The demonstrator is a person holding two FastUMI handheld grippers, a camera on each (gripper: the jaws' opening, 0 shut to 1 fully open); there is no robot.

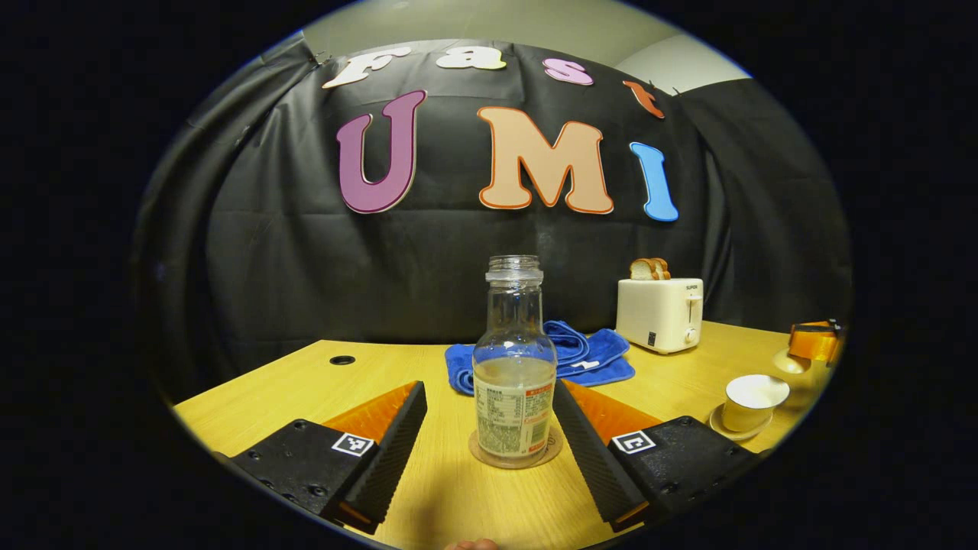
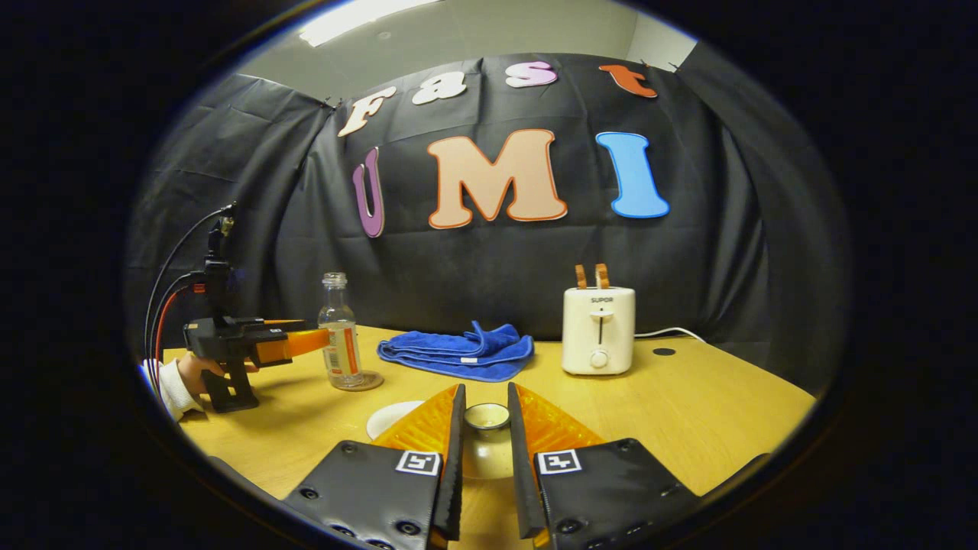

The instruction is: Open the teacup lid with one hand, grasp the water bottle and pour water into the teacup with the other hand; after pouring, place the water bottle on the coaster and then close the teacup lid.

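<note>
Your left gripper [image 1: 489,428] stands open with the clear glass water bottle [image 1: 514,367] between its fingers but untouched, since the bottle sits upright on the round brown coaster [image 1: 481,452] where it belongs. The white teacup [image 1: 752,401] waits uncovered on its saucer, well to the right of the bottle. Your right gripper [image 2: 486,435] grips the pale round teacup lid [image 2: 487,416], held ready for closing the cup, which looks like the step left.
</note>
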